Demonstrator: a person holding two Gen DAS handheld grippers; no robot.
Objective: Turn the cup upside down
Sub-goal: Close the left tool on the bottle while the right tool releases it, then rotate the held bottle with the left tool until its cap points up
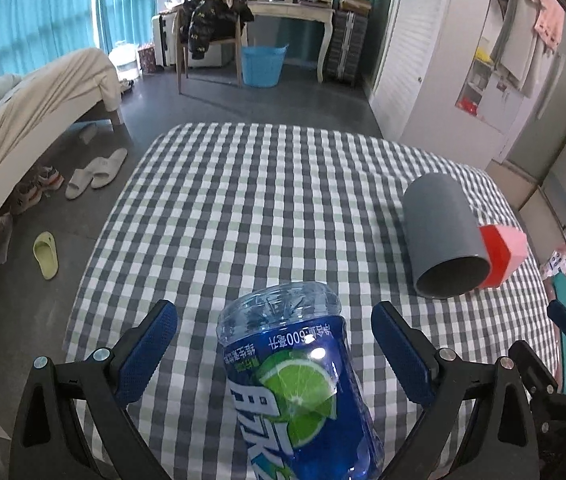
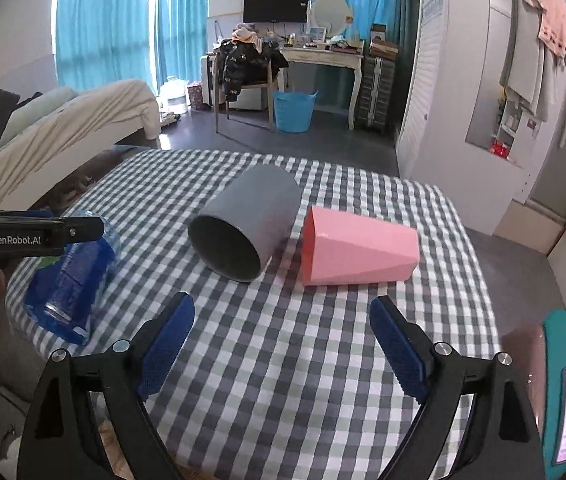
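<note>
A blue cut-off bottle cup (image 1: 295, 380) with a lime label lies on its side on the checked table (image 1: 243, 208), between the fingers of my open left gripper (image 1: 275, 344); the pads do not touch it. It also shows in the right wrist view (image 2: 75, 276) at the left, under the left gripper's arm. A grey cup (image 2: 243, 224) lies on its side, mouth towards me, also in the left wrist view (image 1: 443, 236). A pink faceted cup (image 2: 355, 248) lies on its side beside it. My right gripper (image 2: 283, 340) is open and empty, short of both cups.
The table's edges fall off to the floor on all sides. A bed (image 1: 23, 120) stands at the left, with slippers (image 1: 95, 172) on the floor. A desk, chair and blue basket (image 2: 293, 110) stand at the back. A white wardrobe (image 2: 463, 120) is at the right.
</note>
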